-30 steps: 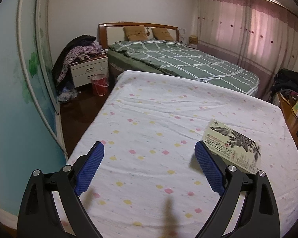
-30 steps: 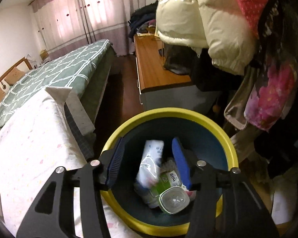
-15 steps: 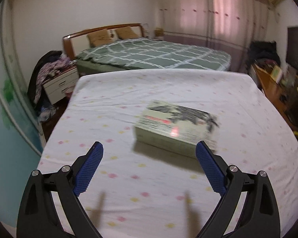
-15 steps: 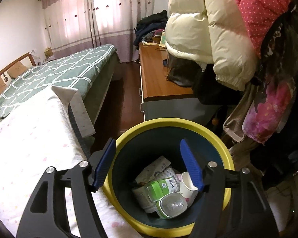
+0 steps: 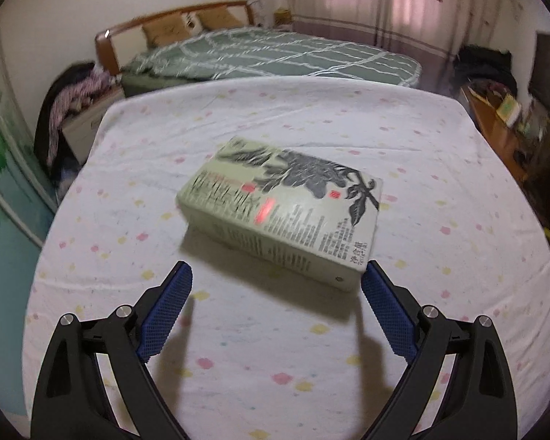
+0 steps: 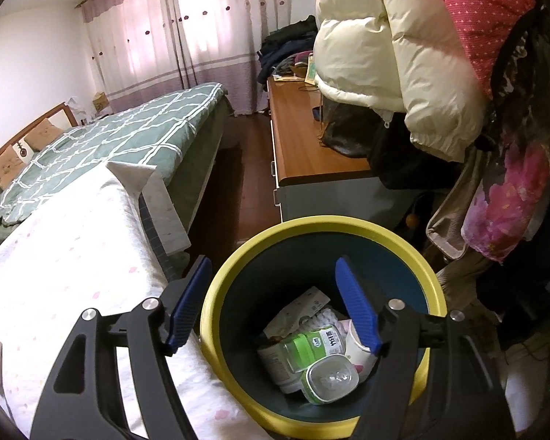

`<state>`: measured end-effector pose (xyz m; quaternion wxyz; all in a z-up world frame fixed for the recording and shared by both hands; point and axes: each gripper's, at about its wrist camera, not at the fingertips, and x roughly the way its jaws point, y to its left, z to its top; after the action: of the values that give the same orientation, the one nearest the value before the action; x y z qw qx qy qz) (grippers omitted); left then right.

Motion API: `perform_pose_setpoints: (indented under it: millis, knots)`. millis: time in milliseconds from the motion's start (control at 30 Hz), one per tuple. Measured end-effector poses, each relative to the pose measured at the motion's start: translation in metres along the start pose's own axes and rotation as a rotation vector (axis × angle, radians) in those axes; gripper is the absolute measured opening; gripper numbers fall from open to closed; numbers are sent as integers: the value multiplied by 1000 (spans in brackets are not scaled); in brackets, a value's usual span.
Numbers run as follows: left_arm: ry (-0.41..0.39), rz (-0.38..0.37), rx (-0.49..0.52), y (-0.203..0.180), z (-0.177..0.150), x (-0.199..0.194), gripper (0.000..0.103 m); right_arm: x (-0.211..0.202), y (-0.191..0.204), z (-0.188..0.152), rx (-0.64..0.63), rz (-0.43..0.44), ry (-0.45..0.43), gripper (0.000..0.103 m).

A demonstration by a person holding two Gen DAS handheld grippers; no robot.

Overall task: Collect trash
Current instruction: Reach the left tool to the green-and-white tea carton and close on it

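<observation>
A pale green carton [image 5: 280,209] printed with dark leaves and text lies flat on the white dotted bedsheet [image 5: 238,359]. My left gripper [image 5: 275,286] is open, just short of the carton's near edge, with its jaws spread about as wide as the carton. My right gripper [image 6: 273,286] is open and empty above a yellow-rimmed, dark blue trash bin [image 6: 396,234]. The bin holds a white packet [image 6: 300,308], a green bottle [image 6: 311,344], a paper cup [image 6: 355,348] and a clear lidded tub [image 6: 330,377].
A second bed with a green checked cover [image 5: 275,55] stands behind the white one. A wooden dresser [image 6: 304,146] is beyond the bin, with hanging jackets [image 6: 403,55] to its right. A nightstand piled with clothes [image 5: 77,110] is at the far left.
My left gripper has swung right and closed in on the carton, which now lies centred just ahead of the jaws. My right gripper opened, dropped the white packet into the bin and rose slightly.
</observation>
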<state>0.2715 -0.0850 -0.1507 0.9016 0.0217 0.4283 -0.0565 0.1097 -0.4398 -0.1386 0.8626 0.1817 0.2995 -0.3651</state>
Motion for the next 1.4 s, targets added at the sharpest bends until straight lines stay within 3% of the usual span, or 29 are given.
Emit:
perform_pose_setpoints:
  millis: [133,367,433,600,733,867,967,1400]
  knots:
    - [9,36,-70,37,0,2,92,0,1,0,0,3,3,67]
    - [17,174,-247,120,13,16,90,1,1,0,2,3,7,67]
    - [33,130,-290,132,14,16,88,1,1,0,1,2,6,67]
    - [-44,59,-229,115,31,-7,89,2,0,0,-2,6,10,68]
    - [15,-12,-153,92,57,6,93,2,-1,0,1,12,13,68]
    - [73,48,-93,80,82,37,93,3,0,0,4,18,16,68]
    - [91,36,-75,76,91,47,98,4,1,0,1,22,20,68]
    - [182,14,-48,57,109,90,97,9,3,2,2,48,39,68]
